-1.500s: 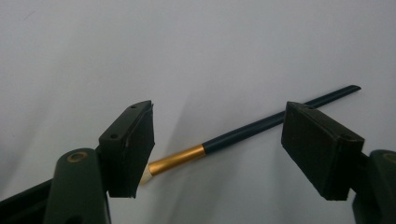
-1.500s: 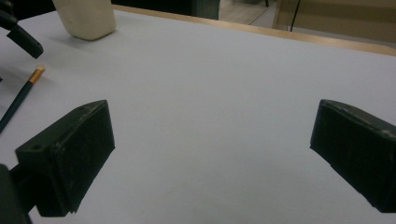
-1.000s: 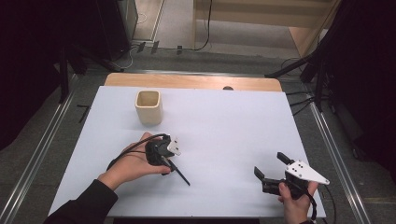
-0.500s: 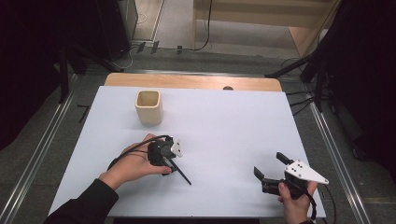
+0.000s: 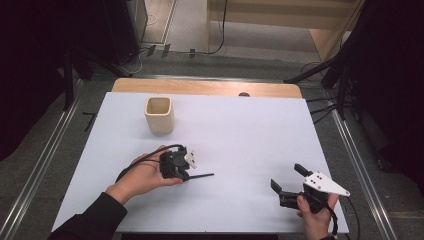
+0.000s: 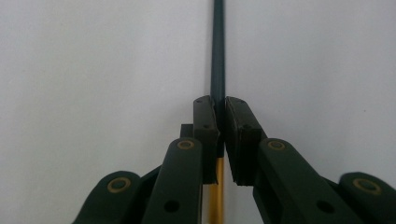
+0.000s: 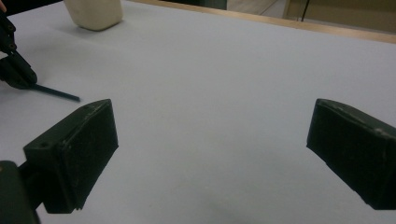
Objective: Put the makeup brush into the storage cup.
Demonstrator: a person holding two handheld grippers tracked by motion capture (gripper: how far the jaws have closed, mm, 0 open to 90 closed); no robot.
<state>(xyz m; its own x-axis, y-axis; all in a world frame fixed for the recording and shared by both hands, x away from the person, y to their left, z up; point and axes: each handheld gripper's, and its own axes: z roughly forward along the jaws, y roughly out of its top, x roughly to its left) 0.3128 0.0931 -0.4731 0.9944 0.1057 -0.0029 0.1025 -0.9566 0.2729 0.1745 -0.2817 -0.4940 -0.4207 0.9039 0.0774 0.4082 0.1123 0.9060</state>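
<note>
My left gripper (image 5: 186, 175) lies low on the white table (image 5: 240, 130) at the front left, held in a hand. Its jaws have just been closing and are now shut on a thin dark rod (image 6: 217, 46) with a gold section under the pads. The rod (image 5: 202, 175) sticks out to the right along the table. In the left gripper view my left gripper (image 6: 220, 109) pinches it tightly. A cream cup (image 5: 159, 115) stands upright behind it. My right gripper (image 5: 286, 176) rests at the front right, open and holding nothing, as the right gripper view (image 7: 212, 140) confirms.
The table's far edge is a wooden strip (image 5: 205, 87). Metal rails (image 5: 50, 160) run along both sides on the floor. Cables and dark stands (image 5: 340, 70) lie beyond the table. In the right gripper view the cup (image 7: 93, 11) and the rod's tip (image 7: 60, 94) sit far left.
The left jaws have closed on the rod. The rod's free end has swung from pointing toward the front right to pointing nearly straight right. The right gripper has not moved.
</note>
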